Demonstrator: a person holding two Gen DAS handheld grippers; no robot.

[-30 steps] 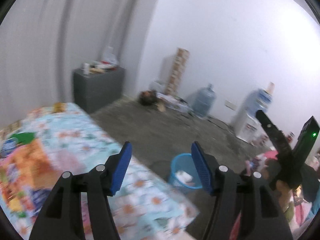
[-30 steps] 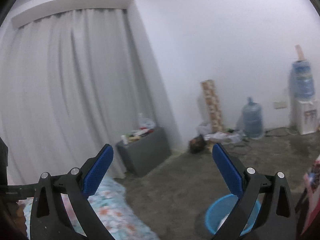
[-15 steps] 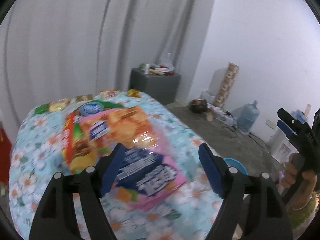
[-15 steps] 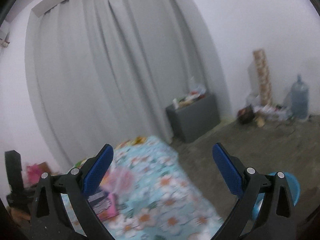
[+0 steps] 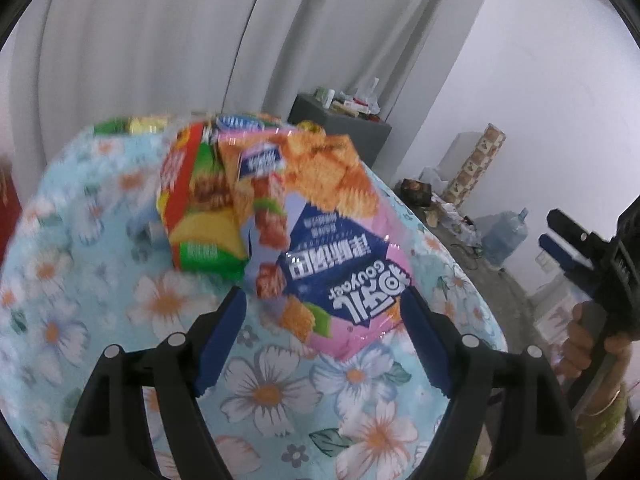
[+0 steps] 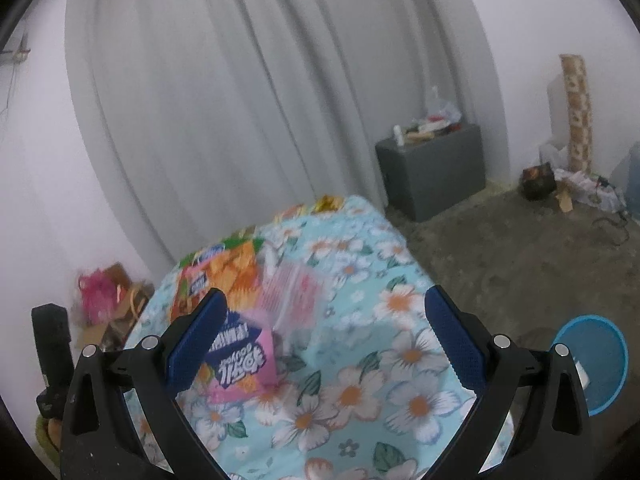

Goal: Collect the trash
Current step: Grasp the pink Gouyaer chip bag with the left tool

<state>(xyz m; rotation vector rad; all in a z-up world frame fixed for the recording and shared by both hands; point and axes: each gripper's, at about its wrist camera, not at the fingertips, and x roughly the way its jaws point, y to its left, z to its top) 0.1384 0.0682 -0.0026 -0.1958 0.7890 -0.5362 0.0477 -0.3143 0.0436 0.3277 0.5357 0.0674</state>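
We read "GOUYOER" beside large Chinese characters, upside down to us, on the pink snack bag [image 5: 344,268], which lies on the floral tablecloth [image 5: 280,396] over other wrappers. Our left gripper [image 5: 324,344] hovers with jaws wide and empty, the bag's near corner between them, untouched. Our right gripper [image 6: 320,340] is likewise spread, empty. The blue bin [image 6: 592,364] on the floor holds something white.
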